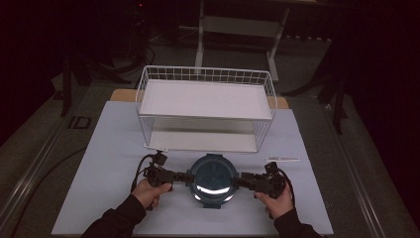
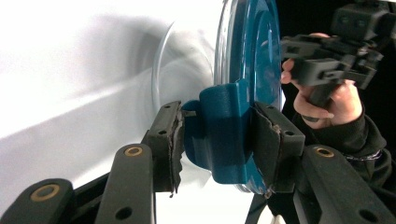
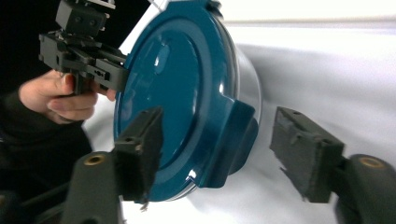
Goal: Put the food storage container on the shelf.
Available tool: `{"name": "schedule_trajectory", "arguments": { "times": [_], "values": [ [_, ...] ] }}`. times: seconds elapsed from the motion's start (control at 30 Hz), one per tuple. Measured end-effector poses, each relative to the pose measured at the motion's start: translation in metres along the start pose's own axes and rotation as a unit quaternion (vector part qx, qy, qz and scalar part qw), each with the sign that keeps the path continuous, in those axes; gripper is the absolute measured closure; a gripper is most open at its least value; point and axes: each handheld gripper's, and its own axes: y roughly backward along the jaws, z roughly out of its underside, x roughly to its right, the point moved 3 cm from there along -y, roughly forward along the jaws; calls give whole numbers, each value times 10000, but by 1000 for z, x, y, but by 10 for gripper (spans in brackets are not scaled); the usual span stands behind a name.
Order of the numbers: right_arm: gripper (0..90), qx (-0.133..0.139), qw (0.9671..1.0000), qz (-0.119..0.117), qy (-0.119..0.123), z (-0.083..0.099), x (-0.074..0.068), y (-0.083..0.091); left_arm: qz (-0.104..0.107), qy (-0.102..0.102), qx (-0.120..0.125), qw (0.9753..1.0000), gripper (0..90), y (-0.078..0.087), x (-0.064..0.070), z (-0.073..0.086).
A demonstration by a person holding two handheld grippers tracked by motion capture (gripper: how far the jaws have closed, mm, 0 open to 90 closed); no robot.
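Note:
A round clear container with a teal clip-on lid (image 1: 213,179) sits on the white table cover near the front edge. My left gripper (image 1: 187,177) is at its left side, shut on the lid's left clip tab (image 2: 224,135), with both pads pressed against it. My right gripper (image 1: 238,180) is at the container's right side. In the right gripper view its jaws stand open around the right clip tab (image 3: 236,135), with a gap on both sides. The lid's flat top (image 3: 173,88) faces that camera.
A white wire two-level shelf basket (image 1: 205,106) stands behind the container, mid-table. A thin white stick-like object (image 1: 282,159) lies to the right of the container. The white table cover (image 1: 114,144) has bare room on the left and right.

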Motion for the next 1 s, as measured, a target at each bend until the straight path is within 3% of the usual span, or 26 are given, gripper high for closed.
{"name": "schedule_trajectory", "arguments": {
  "times": [0.13, 0.27, 0.63, 0.77, 1.0],
  "values": [
    [444, -120, 9997, -74, -178, 2, 6, -3, -4, -120, 27, 9999, 563, 0, 1, 2],
    [516, -217, 9994, -181, -205, 4, 6, -4, 32, -309, 52, 9995, 565, 1, 3, 3],
    [544, -279, 9973, -452, -509, 7, 7, -6, 21, -364, 89, 9993, 568, 1, 4, 5],
    [550, -244, 9964, -481, -657, 11, 9, -4, -123, -435, 198, 9988, 568, 1, 11, 8],
    [554, -115, 9975, -526, -466, 14, 7, -4, -205, -441, 172, 9987, 565, 2, 13, 11]
  ]
}}
